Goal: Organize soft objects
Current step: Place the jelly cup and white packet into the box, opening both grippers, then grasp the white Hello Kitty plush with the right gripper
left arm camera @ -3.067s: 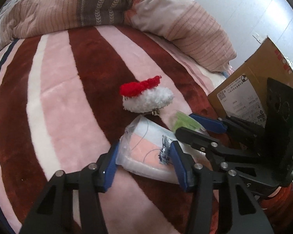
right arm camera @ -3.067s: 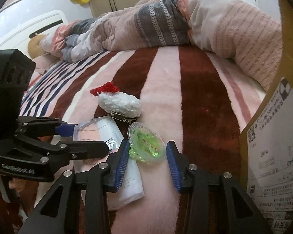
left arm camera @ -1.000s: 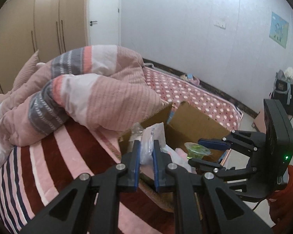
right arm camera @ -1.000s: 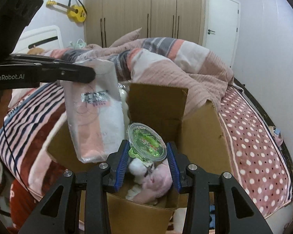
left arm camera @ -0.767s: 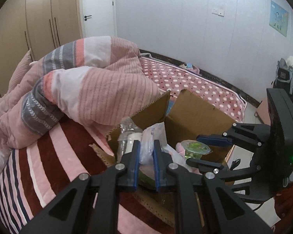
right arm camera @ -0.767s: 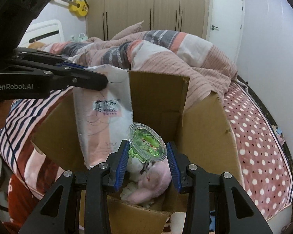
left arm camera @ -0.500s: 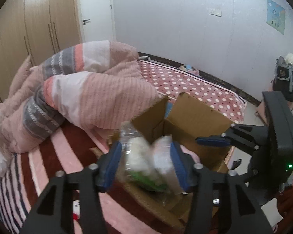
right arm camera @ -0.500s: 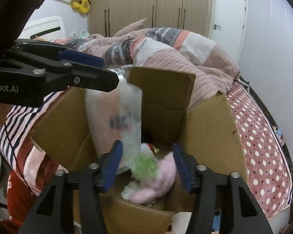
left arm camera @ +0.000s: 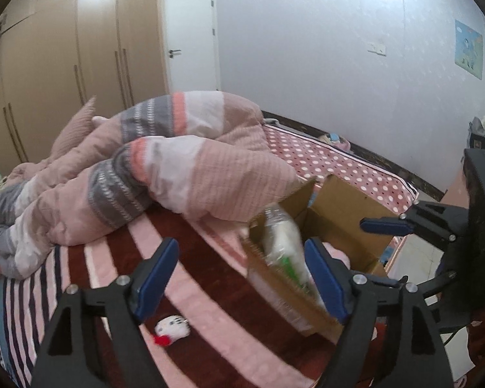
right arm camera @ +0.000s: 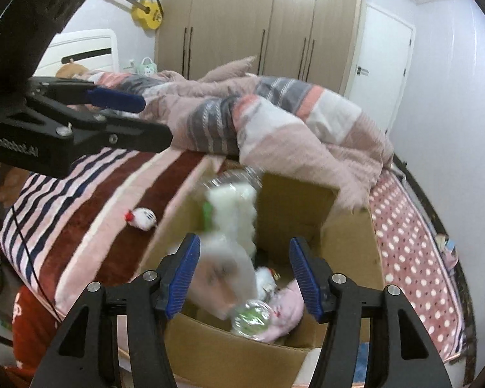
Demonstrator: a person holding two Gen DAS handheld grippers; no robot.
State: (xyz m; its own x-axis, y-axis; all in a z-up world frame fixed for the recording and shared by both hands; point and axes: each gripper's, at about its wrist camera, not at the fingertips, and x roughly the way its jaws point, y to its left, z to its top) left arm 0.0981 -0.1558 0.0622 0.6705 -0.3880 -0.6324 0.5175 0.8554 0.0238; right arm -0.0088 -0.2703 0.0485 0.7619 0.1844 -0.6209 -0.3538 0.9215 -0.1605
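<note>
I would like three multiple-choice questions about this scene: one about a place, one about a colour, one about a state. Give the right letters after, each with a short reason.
1. Where does the small white plush toy with a red bow lie?
A. on the striped blanket beside the brown cardboard box
B. inside the box
C. on the floor

2. What colour are the pads on the gripper fingers?
A. green
B. blue
C. red

3. How do both grippers stand?
A. shut on a bag
B. shut on a cup
C. open, holding nothing

Answers:
1 A: the plush toy rests on the blanket, outside the box.
2 B: the pads are blue.
3 C: the left gripper and the right gripper have their jaws spread, with nothing clamped between them.
</note>
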